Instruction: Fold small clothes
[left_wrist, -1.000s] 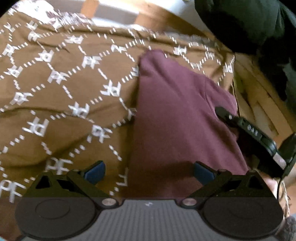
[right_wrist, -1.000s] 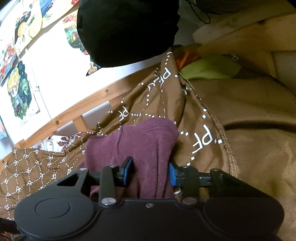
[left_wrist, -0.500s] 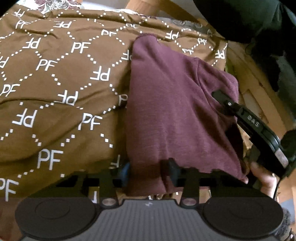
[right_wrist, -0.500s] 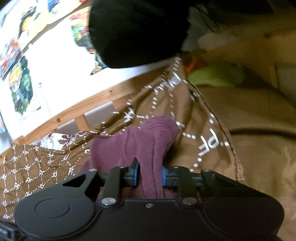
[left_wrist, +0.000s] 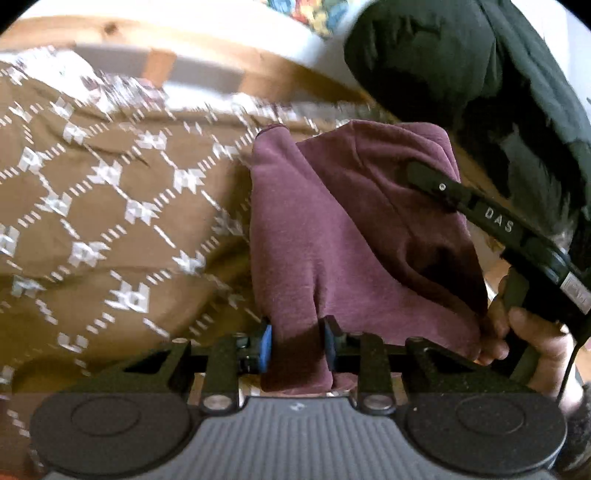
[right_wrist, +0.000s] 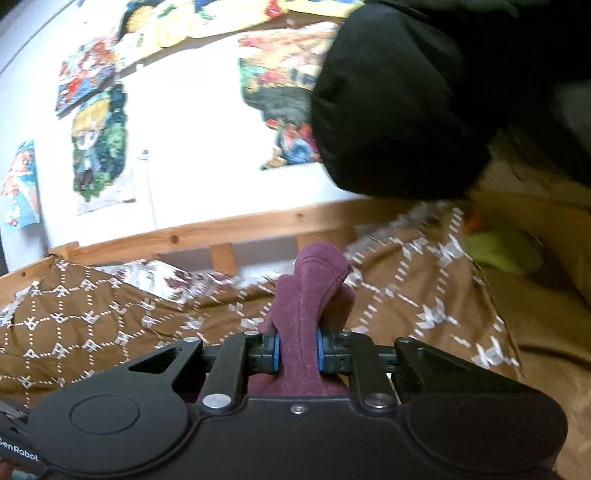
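A small maroon garment (left_wrist: 332, 236) hangs lifted above a brown patterned bedspread (left_wrist: 92, 221). My left gripper (left_wrist: 297, 343) is shut on its near edge, blue pads pinching a fold. My right gripper (right_wrist: 298, 350) is shut on another bunched part of the maroon garment (right_wrist: 310, 295), which sticks up between its pads. The right gripper's body also shows in the left wrist view (left_wrist: 498, 225), at the garment's right side, held by a hand.
A wooden bed rail (right_wrist: 221, 236) runs behind the bedspread (right_wrist: 92, 325). A black padded jacket (right_wrist: 406, 110) hangs at upper right. Colourful posters (right_wrist: 99, 147) cover the white wall. A green and orange item (right_wrist: 498, 247) lies at right on a plain brown blanket (right_wrist: 546, 314).
The left gripper closed on the garment's edge. Both grippers then lifted the garment off the bedspread, so it now hangs bunched between them; both views tilted up toward the wall.
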